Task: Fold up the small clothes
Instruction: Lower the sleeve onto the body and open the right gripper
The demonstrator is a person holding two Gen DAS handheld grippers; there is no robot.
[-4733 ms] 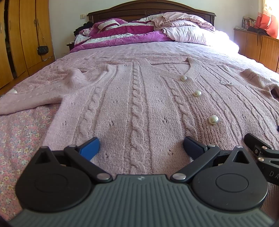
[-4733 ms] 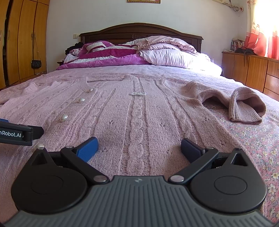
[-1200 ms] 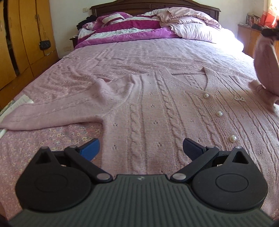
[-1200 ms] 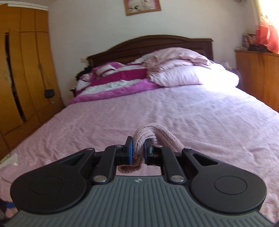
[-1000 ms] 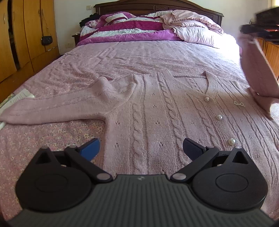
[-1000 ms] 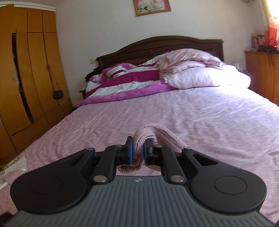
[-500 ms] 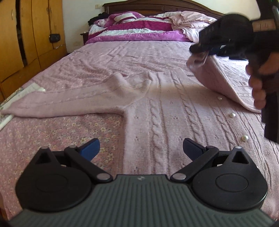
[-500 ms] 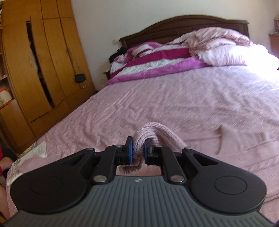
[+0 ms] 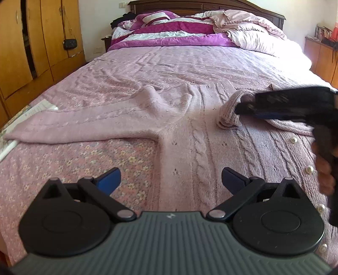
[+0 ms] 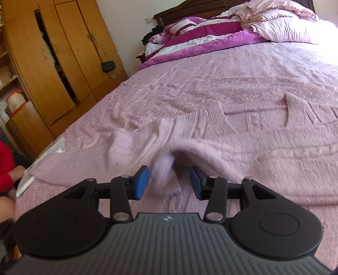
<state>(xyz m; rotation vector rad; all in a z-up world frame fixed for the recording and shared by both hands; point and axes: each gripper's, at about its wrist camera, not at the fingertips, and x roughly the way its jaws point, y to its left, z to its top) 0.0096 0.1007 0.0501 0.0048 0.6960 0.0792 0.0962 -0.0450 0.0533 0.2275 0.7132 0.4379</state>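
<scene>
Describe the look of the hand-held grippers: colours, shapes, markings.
Both match: the left hand-held gripper and right hand-held gripper have a ribbed grey body with a small logo, two round black discs, black linkage arms with silver pivot pins, and blue pads on the fingers. No cables visible. A red sleeve shows at the edge.

A home bedroom: a wide bed (image 9: 190, 69) with a dark wooden headboard (image 9: 211, 6), piled pillows and a magenta quilt (image 9: 169, 36) just below the headboard, and wooden wardrobes (image 10: 59, 63) left of the bed.
</scene>
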